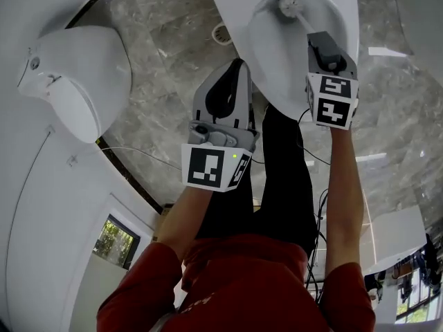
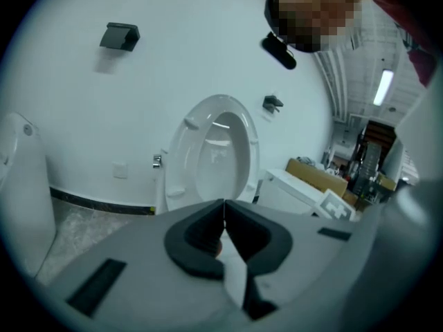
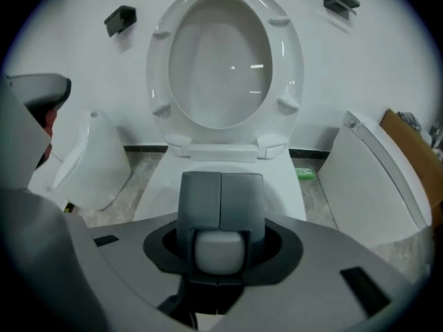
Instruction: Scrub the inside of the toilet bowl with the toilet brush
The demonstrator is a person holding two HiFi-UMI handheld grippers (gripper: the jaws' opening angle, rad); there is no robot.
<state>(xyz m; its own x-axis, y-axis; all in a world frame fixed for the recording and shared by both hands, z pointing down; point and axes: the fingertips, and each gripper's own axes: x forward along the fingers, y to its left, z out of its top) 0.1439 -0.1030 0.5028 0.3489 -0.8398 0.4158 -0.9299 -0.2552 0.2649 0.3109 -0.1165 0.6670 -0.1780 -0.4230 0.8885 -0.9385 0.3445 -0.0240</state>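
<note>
In the head view the white toilet bowl (image 1: 273, 61) lies at the top centre, with the toilet brush's round head (image 1: 287, 4) inside it near the far rim. The brush's white handle runs back into my right gripper (image 1: 317, 39), which is shut on it above the bowl. In the right gripper view the pale handle end (image 3: 220, 251) sits clamped between the grey fingers (image 3: 201, 199), under the raised seat and lid (image 3: 221, 54). My left gripper (image 1: 232, 81) hangs left of the bowl, shut and empty; its dark pads (image 2: 239, 230) meet in front of the raised seat (image 2: 218, 154).
A second white fixture (image 1: 76, 75) stands left of the bowl on the grey marble floor (image 1: 166, 54), and another (image 3: 374, 178) on the right. A floor drain (image 1: 221, 33) and a small green item (image 3: 304, 173) lie beside the toilet base. Black fittings (image 3: 120, 18) hang on the wall.
</note>
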